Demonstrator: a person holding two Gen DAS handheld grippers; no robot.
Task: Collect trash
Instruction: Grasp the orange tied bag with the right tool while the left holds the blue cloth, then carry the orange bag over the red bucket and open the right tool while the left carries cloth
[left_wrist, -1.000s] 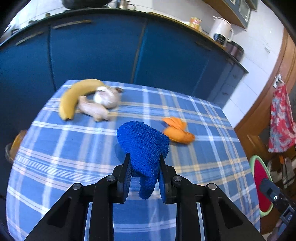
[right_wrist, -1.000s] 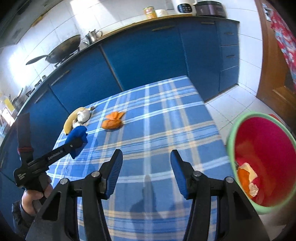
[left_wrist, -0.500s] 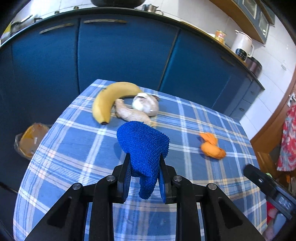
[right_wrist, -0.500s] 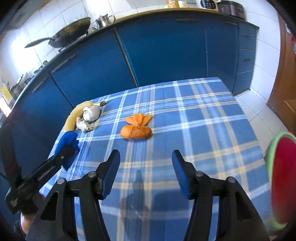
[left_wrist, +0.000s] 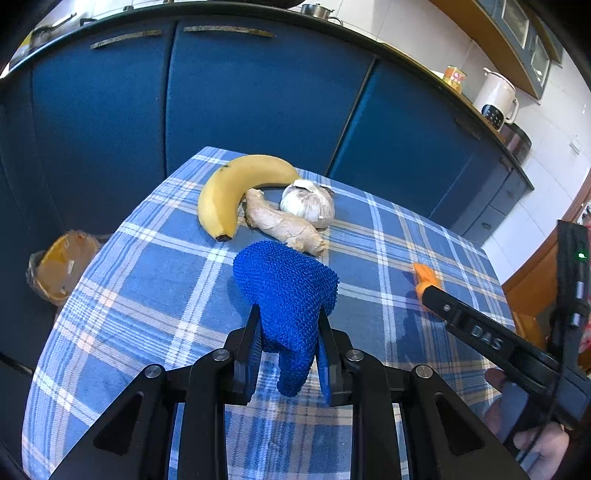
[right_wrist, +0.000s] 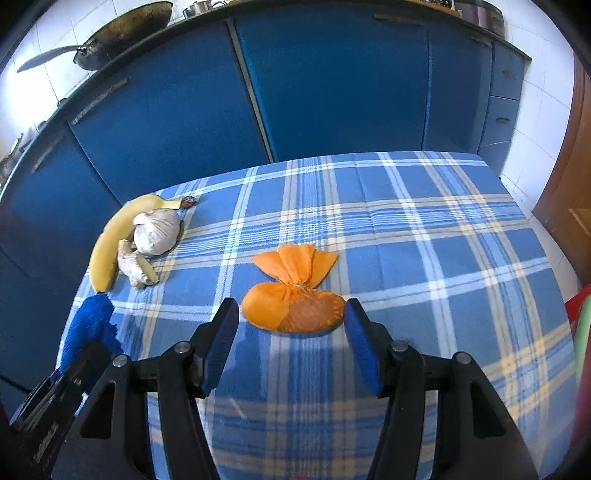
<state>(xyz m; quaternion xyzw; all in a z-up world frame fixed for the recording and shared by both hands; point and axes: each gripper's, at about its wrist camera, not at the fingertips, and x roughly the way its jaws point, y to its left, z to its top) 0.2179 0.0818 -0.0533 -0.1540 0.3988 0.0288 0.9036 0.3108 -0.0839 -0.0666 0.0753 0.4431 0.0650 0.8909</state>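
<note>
An orange tied pouch lies on the blue checked tablecloth. It sits just ahead of my right gripper, which hangs above it, open, its blue pads wide of the pouch and not touching it. My left gripper is shut on a folded blue knitted cloth and held above the table's near left part. In the left wrist view the right gripper's finger covers most of the orange pouch. The right wrist view shows the blue cloth at the lower left.
A banana, a ginger root and a garlic bulb lie together at the table's far left corner. A red bin with a green rim stands off the table's right side. A yellow-lined bag stands on the floor at the left. Blue cabinets stand behind the table.
My right gripper has swung from the red bin to the left, over the table, and down to the orange pouch. My left gripper with the cloth has shifted slightly and then held still.
</note>
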